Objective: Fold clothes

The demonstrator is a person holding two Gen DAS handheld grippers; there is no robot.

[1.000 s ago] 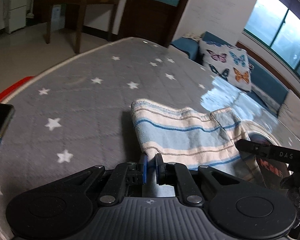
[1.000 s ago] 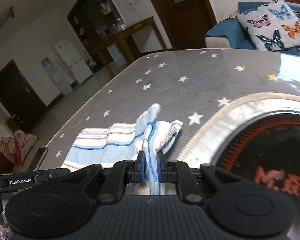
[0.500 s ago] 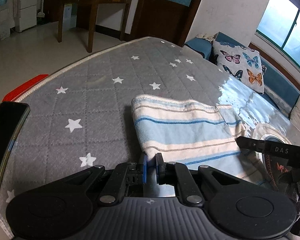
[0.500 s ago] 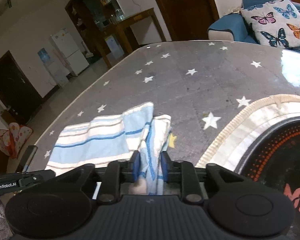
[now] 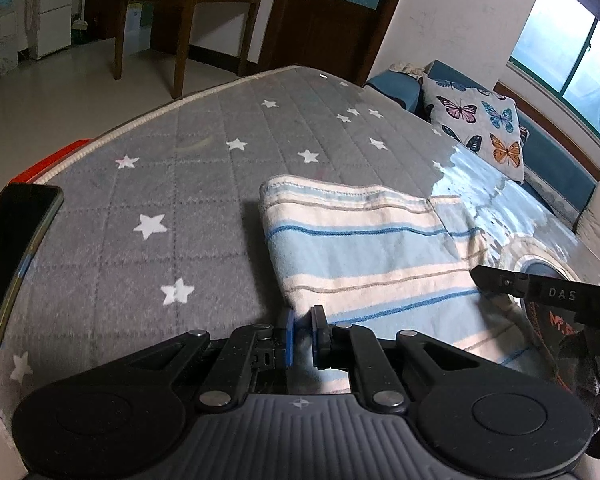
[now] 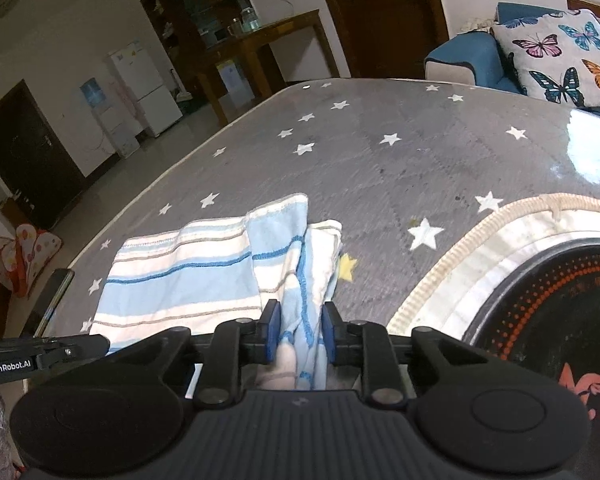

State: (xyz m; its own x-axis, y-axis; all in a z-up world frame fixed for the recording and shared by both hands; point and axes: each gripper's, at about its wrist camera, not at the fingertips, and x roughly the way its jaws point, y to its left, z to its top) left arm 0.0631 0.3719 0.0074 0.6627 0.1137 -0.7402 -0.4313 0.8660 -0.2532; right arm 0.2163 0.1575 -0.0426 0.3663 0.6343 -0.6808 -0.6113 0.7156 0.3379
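A blue, white and tan striped cloth (image 5: 364, 248) lies folded on the grey star-patterned table cover (image 5: 188, 184). My left gripper (image 5: 301, 336) is shut on the cloth's near left corner, low at the table. In the right wrist view the cloth (image 6: 188, 280) ends in a bunched, doubled edge that runs between the blue pads of my right gripper (image 6: 298, 332). Those jaws are closing, and the pads stand slightly off the fabric. The right gripper's finger (image 5: 540, 292) shows at the left view's right side.
A dark phone (image 5: 12, 256) lies at the table's left edge. A round black and orange mat with a cream rim (image 6: 540, 300) covers the right part. Behind the table are a blue sofa with a butterfly cushion (image 5: 476, 120) and a wooden table (image 5: 188, 4).
The right gripper's jaws have widened around the bunched cloth edge, and that raised fold has sunk lower toward the table. The left gripper has kept its grip on the corner.
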